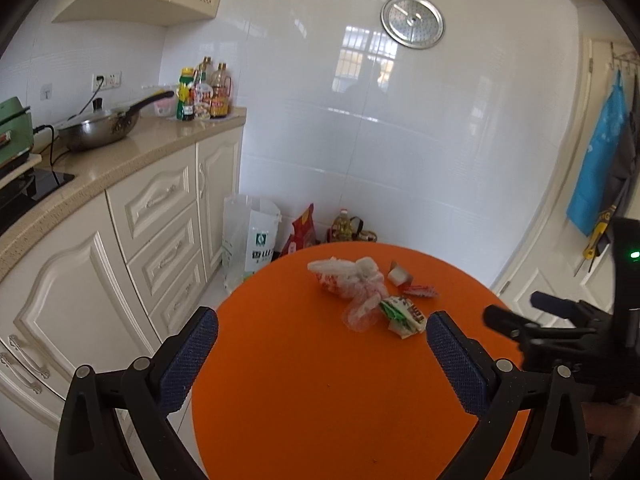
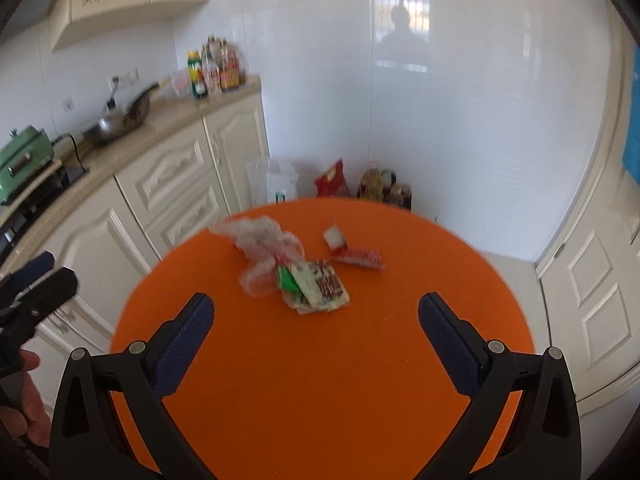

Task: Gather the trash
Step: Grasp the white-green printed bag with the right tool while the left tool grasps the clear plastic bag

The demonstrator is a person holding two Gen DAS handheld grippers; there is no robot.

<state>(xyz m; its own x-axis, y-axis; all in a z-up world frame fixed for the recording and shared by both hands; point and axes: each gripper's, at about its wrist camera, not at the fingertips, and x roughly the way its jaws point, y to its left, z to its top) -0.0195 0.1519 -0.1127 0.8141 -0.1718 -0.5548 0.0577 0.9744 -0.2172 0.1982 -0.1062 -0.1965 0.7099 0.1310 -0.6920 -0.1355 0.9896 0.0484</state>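
Nothing collected yet: I've got my left gripper (image 1: 322,346) and right gripper (image 2: 316,338) both spread wide and empty above the near half of the orange desk (image 1: 304,392). The trash (image 2: 294,270) sits untouched toward the far side, wrappers clustered together.
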